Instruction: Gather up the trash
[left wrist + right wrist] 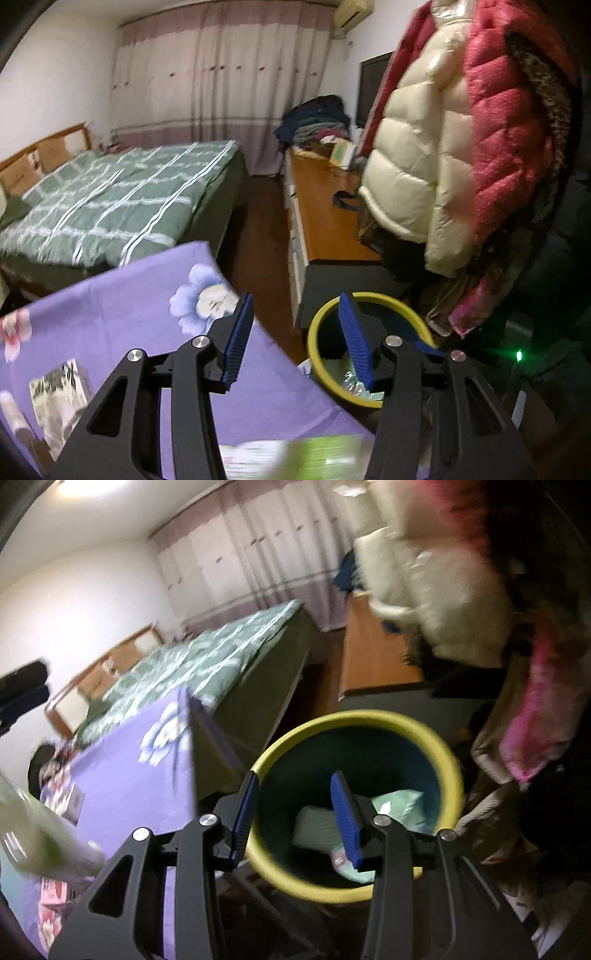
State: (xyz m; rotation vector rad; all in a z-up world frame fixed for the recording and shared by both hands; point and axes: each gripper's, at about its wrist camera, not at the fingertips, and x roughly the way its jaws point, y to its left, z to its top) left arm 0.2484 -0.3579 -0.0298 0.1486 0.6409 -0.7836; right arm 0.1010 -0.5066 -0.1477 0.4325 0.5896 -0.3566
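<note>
The left gripper (295,325) points down and forward over the edge of a table covered by a purple flowered cloth (129,314). Its blue pads stand apart with nothing between them. The right gripper (295,801) tilts down straight over the mouth of the yellow-rimmed waste bin (354,716), and it too is released and empty.

There is one bin, standing on the floor just beside the table corner. It holds at least three crumpled wrappers (399,805). Two puffer jackets hang above it, one cream (417,147) and one pink-red (509,147). One bed (110,199) lies behind.

Only the left view shows a printed packet (61,384) lying on the cloth, and a blurred green-and-white thing (295,458) low between the gripper's arms. The right view looks deep into the bin, where the left view catches only its rim (373,297) and a patch of litter.
</note>
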